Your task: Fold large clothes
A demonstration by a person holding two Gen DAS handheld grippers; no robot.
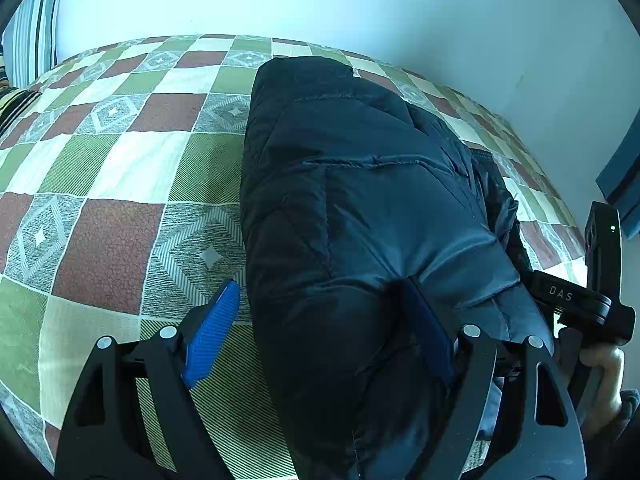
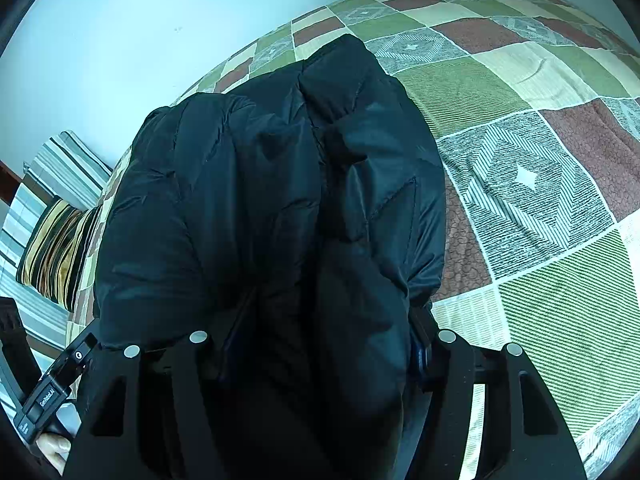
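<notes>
Left wrist view: the other gripper's handle at the right edge bears the letters "DAS" in white, with a small green light above it; a hand (image 1: 604, 384) grips it below. In the right wrist view a black block at the lower left reads "GenRobot.AI", as far as the small print can be made out. The black quilted jacket (image 1: 360, 184) lies bunched on a checked quilt (image 1: 120, 168) of green, cream, brick and grey squares, running from the near edge toward the far wall. The left gripper (image 1: 324, 320) stands spread: its left blue pad is bare over the quilt beside the jacket's left edge, its right finger sunk in a fold, so nothing is pinched. The right gripper (image 2: 320, 344) has a thick wad of jacket (image 2: 280, 184) bulging between its fingers; whether the pads press on it I cannot tell. Open quilt (image 2: 540, 160) spreads wide to the jacket's right, and to its left in the left view. Striped pillows (image 2: 60, 248) lie at the far left by the wall.
</notes>
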